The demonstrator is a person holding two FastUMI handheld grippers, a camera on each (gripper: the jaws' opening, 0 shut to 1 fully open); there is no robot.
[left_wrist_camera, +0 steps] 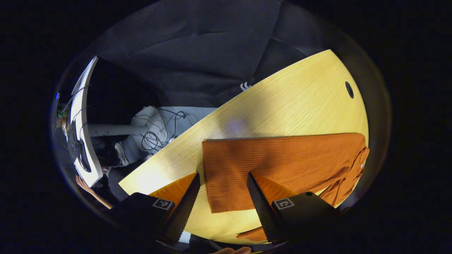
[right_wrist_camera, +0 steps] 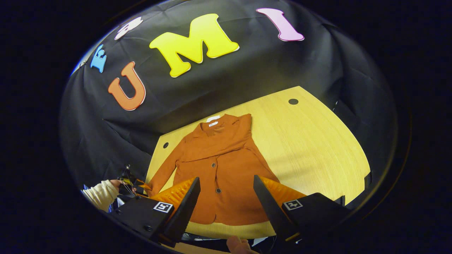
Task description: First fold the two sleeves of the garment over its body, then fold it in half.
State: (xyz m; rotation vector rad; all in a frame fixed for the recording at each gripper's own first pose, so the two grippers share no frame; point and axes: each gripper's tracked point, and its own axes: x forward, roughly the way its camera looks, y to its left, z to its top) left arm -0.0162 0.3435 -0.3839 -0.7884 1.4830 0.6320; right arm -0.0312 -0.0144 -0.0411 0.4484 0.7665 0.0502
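An orange button-front jacket lies flat on the yellow wooden table, collar far and hem near. One sleeve is folded across its chest. The other sleeve stretches out to the lower left, where its cuff reaches the left gripper, held by a hand in a cream sleeve. My right gripper hovers open above the hem with nothing between its fingers. In the left gripper view, the left gripper is open over the ribbed orange fabric, and a bit of orange cloth shows low between its fingers.
Round cable holes mark the table's far corners. Beyond the table edge in the left gripper view lie tangled cables on the floor and a white desk. Bare tabletop stretches to the right of the jacket.
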